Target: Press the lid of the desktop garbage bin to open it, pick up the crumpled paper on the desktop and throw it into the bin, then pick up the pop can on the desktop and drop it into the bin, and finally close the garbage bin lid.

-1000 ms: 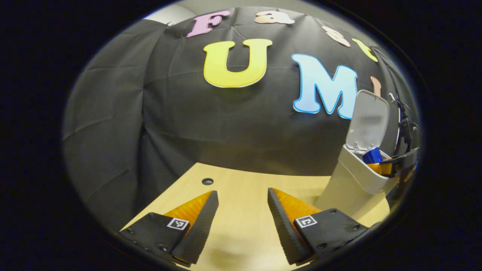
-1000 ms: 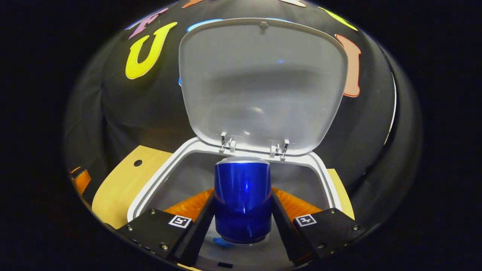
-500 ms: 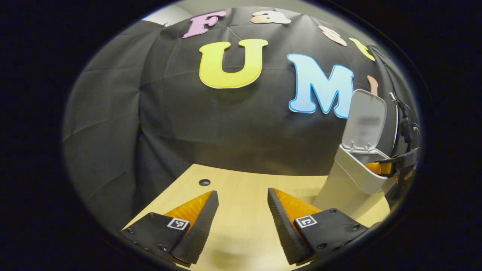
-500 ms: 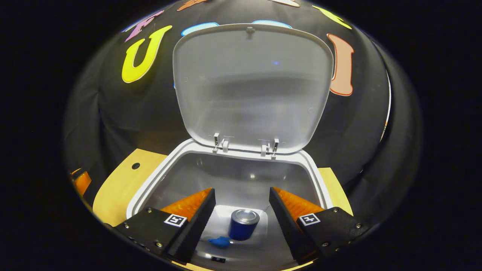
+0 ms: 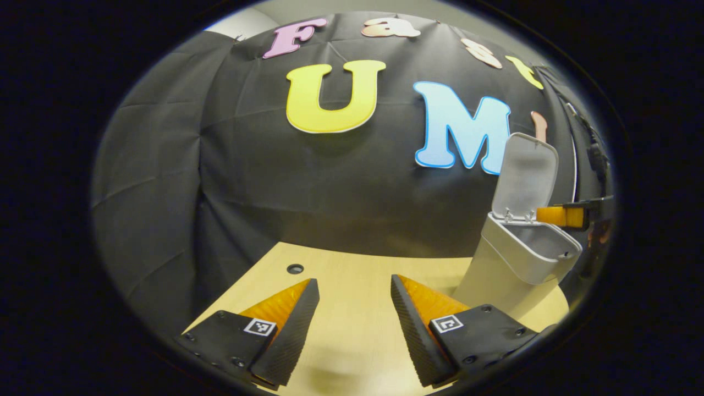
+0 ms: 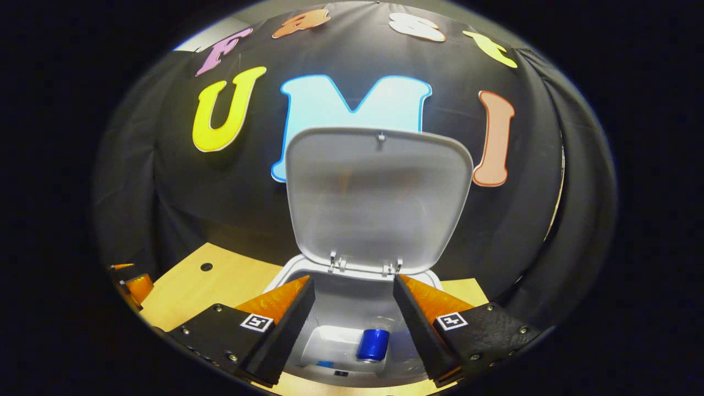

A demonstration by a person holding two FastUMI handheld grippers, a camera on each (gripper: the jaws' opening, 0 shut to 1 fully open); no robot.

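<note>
The pop can lies inside the bin at lower centre. The right gripper is spread and empty, as is the left gripper. Only shutting the raised lid seems left.

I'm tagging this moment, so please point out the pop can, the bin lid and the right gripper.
pop can (image 6: 373, 345), right gripper view, its blue side.
bin lid (image 6: 379, 201), right gripper view, middle of its raised underside.
right gripper (image 6: 353, 283), right gripper view, midway between its fingertips.
</note>
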